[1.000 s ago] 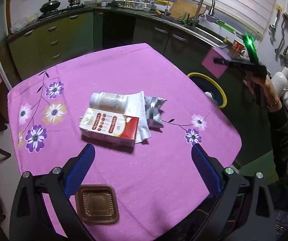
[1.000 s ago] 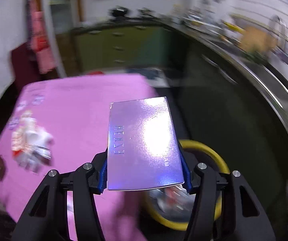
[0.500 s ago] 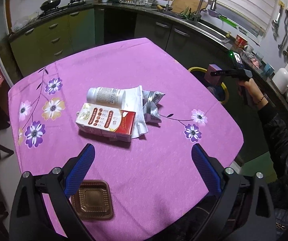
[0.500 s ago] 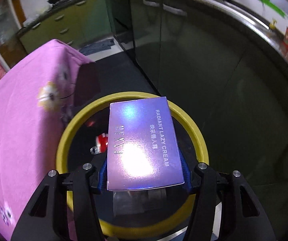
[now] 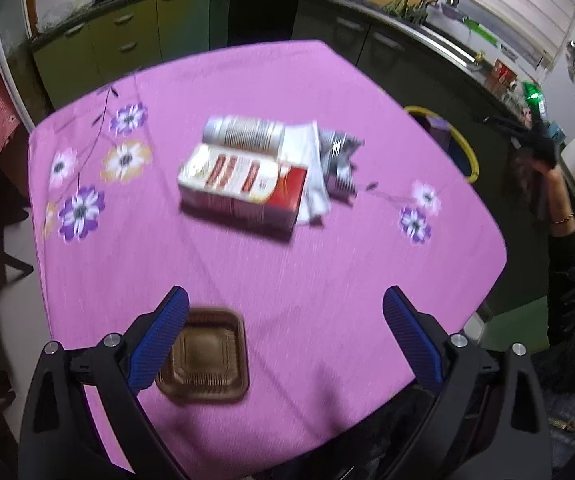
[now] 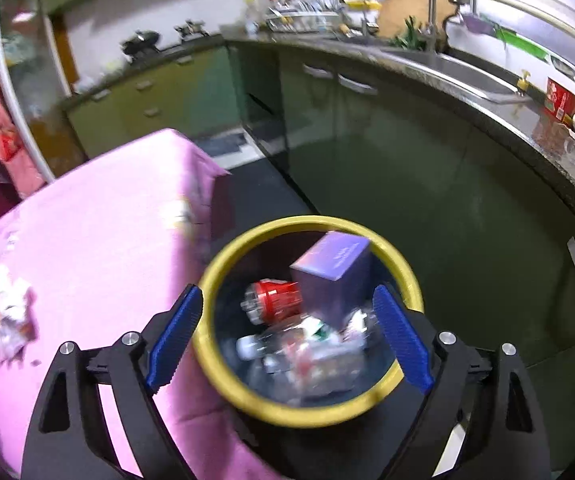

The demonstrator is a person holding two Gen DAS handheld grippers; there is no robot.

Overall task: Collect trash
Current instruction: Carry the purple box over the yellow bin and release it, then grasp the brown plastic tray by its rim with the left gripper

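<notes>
Left wrist view takes in the whole table (image 5: 271, 272) under its pink flowered cloth, with most of the trash still on it: a red and white carton (image 5: 243, 188) lying flat mid-table, a white bottle (image 5: 243, 133) touching its far side, crumpled white paper (image 5: 311, 168) and a foil packet (image 5: 339, 160) just beside them, and a small brown tray (image 5: 203, 360) near the front edge. The yellow-rimmed bin (image 6: 391, 256) stands on the floor just off the table's right edge, between the table and the dark cabinets.

From the right wrist view the step looks like a drop: the right gripper (image 6: 287, 336) hangs over the bin, its jaws opening with nothing pressed between them, and the purple box (image 6: 335, 268) sits tilted inside on a red can (image 6: 275, 300) and clear plastic bottles.

The left gripper (image 5: 283, 340) hovers spread wide and empty above the tray, one finger overlapping it in the picture.

I'd guess the next pick is the tray, which is shallow and close to the edge, so it calls for a low, careful approach. Cloth around it lies bare, giving room.
</notes>
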